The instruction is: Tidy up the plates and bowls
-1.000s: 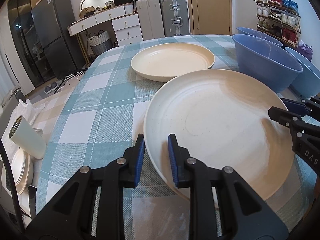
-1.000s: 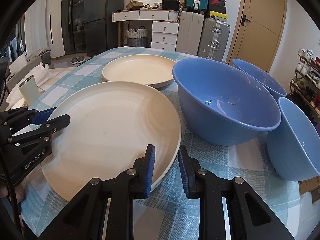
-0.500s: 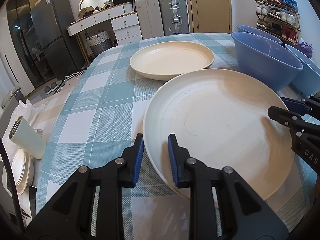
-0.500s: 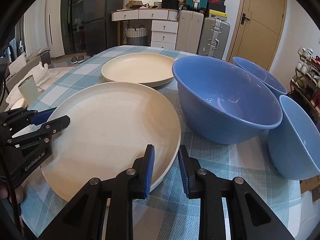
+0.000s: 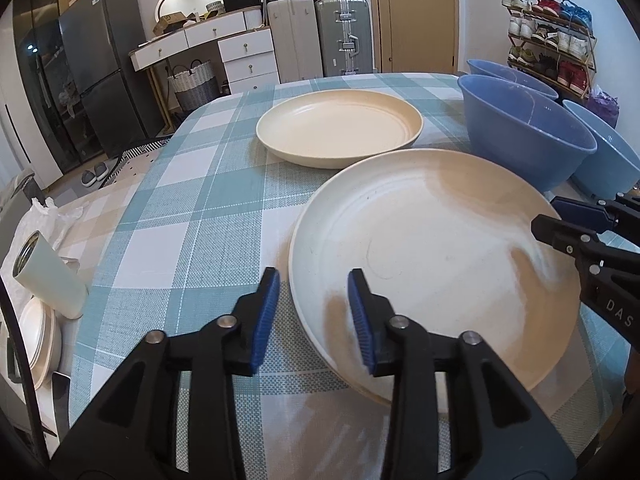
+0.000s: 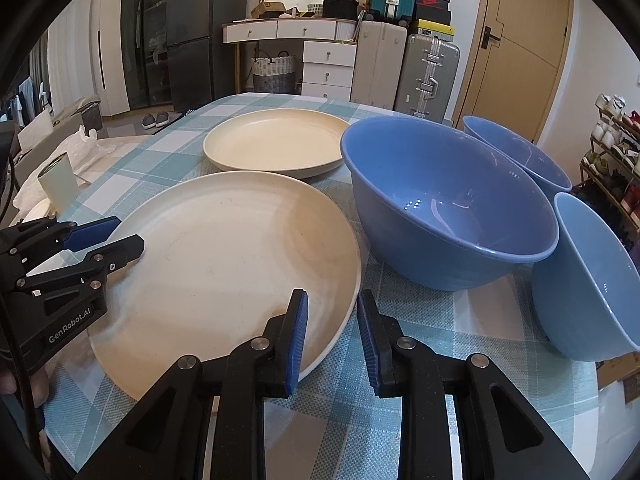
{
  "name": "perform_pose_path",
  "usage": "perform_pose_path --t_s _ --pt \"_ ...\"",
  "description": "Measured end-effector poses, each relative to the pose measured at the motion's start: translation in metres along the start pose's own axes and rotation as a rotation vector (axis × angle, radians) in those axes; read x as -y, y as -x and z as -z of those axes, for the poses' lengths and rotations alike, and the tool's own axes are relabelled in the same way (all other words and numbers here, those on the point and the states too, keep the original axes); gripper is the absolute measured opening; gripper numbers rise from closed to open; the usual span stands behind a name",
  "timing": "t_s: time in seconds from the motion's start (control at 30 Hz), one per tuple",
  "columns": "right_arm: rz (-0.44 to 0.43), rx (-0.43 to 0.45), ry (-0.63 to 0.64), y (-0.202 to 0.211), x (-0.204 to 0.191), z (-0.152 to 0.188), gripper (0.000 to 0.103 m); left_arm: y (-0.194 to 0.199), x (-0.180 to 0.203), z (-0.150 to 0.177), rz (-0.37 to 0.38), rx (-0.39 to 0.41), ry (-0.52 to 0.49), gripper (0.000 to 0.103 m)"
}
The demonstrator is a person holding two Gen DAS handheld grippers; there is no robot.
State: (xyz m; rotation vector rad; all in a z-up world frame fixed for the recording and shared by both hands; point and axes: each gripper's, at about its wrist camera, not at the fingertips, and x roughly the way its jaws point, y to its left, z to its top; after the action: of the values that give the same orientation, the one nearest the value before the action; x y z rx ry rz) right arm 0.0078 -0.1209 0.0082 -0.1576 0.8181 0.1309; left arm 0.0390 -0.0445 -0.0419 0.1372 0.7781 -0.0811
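A large cream plate (image 5: 436, 248) (image 6: 224, 256) lies near me on the checked tablecloth. My left gripper (image 5: 314, 316) straddles its left rim, jaws apart with a gap on each side of the rim. My right gripper (image 6: 332, 332) straddles its right rim the same way. A second cream plate (image 5: 340, 126) (image 6: 276, 142) lies beyond. Three blue bowls stand to the right: a big one (image 6: 444, 204) (image 5: 520, 132), one behind it (image 6: 516, 152), and a lighter one (image 6: 588, 280) at the table's edge.
The table (image 5: 192, 200) has a teal and white checked cloth. A pale green cylinder (image 5: 48, 276) and stacked small plates (image 5: 36, 336) sit off the table's left side. Suitcases, drawers and a fridge stand behind; a shoe rack (image 5: 548, 40) is at the right.
Both grippers have opened a little wider around the near plate's rim. The plate has not visibly moved.
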Motion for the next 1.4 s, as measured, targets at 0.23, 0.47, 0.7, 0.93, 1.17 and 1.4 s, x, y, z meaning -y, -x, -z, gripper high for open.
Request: perform_pose_path --t_s 0.23,0.47,0.7,0.93,1.17,1.4 --pt "-0.034 0.029 -0.010 0.015 -0.001 -0.003 0.048 0.017 -0.007 -0.006 0.018 0.036 0.034 0.068" --pt "-0.080 0.093 -0.019 0.040 -0.004 -0.013 0.084 0.037 -0.015 -0.015 0.046 0.046 0.078 0.078" --pt "-0.075 0.112 -0.025 0.059 -0.004 -0.028 0.097 0.057 -0.022 -0.024 0.085 0.061 0.118 0.101" --pt "-0.063 0.142 0.009 0.089 0.000 -0.048 0.102 0.081 -0.027 -0.035 0.104 0.066 0.128 0.101" --pt "-0.087 0.162 0.026 0.125 0.001 -0.076 0.102 0.106 -0.039 -0.051 0.119 0.071 0.156 0.101" --pt "-0.131 0.163 0.009 0.151 0.009 -0.105 0.102 0.125 -0.049 -0.068 0.119 0.095 0.158 0.101"
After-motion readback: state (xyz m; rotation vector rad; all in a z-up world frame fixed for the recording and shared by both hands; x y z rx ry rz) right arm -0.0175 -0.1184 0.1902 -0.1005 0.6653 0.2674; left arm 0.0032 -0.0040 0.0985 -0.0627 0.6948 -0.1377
